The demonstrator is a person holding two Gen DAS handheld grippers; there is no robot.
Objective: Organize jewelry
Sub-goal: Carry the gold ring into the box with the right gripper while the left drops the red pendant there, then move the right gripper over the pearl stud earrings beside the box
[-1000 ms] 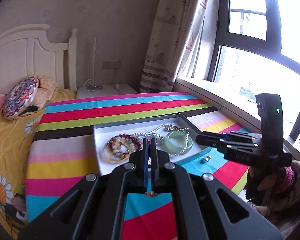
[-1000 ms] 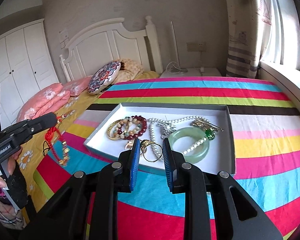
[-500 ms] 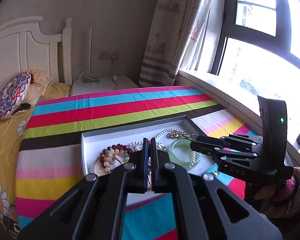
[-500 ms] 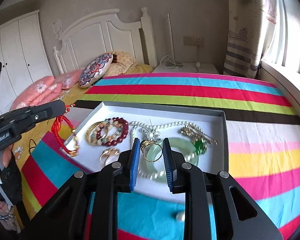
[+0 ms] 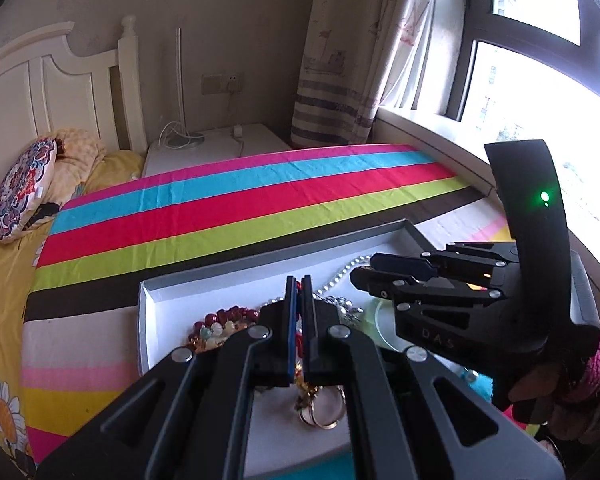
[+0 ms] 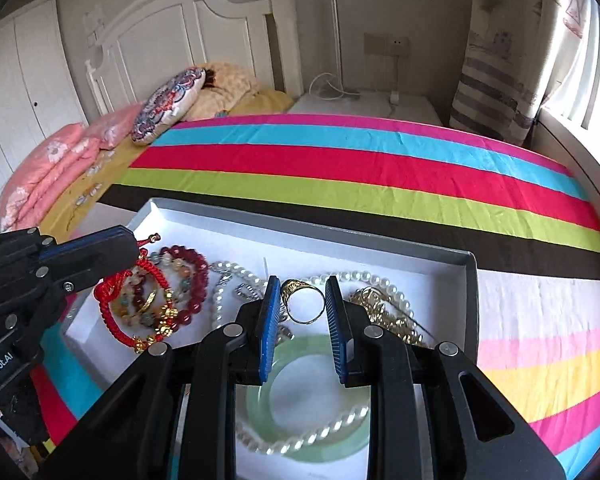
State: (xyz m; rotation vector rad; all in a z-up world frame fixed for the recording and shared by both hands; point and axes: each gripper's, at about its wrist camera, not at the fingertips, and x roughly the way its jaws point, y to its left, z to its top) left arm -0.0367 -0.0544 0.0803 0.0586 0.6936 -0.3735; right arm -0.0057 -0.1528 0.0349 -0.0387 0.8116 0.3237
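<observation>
- A gold ring (image 6: 303, 301) is being held clamped in the right tool (image 6: 302, 312) over the tray (image 6: 471, 300), for dropping among the jewelry.
- A red cord bracelet (image 6: 132, 300) is being dangled from the closed left tool (image 6: 128, 246) above the tray's left edge.

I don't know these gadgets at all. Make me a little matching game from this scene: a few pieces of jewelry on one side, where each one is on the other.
1. gold ring
2. red cord bracelet
3. jade bangle

a. lying in the white tray
b. hanging from the left hand-held gripper
c. between the fingers of the right hand-held gripper

Pairs: 1-c, 2-b, 3-a
</observation>
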